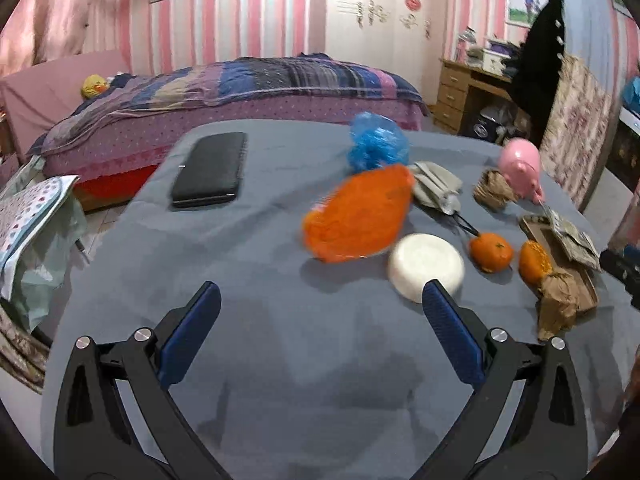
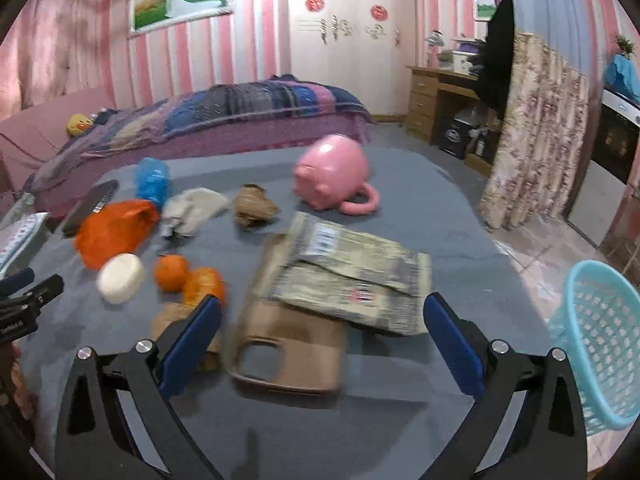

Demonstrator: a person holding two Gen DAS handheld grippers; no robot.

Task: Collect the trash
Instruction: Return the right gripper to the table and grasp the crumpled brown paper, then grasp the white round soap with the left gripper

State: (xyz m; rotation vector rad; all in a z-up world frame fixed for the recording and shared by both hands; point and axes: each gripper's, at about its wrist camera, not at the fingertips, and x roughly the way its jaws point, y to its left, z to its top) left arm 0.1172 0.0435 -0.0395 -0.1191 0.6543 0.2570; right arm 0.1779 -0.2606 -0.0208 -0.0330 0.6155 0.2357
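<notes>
Trash lies on a table under a grey cloth (image 1: pixel 280 360): an orange plastic bag (image 1: pixel 358 216), a blue plastic bag (image 1: pixel 378 146), a crumpled grey wrapper (image 1: pixel 434 186), brown paper wads (image 1: pixel 492 190) and printed packets (image 2: pixel 352 276) on a brown phone-case tray (image 2: pixel 288 356). My left gripper (image 1: pixel 320 308) is open and empty, above bare cloth short of the orange bag. My right gripper (image 2: pixel 322 320) is open and empty, hovering just above the tray and packets. A light blue mesh basket (image 2: pixel 600 344) stands off the table's right edge.
A white round dish (image 1: pixel 426 266), two oranges (image 1: pixel 491 252), a pink pig mug (image 2: pixel 332 178) and a black case (image 1: pixel 210 170) also lie on the table. A bed (image 1: pixel 224 96) stands behind and a wooden desk (image 2: pixel 444 100) at the far right.
</notes>
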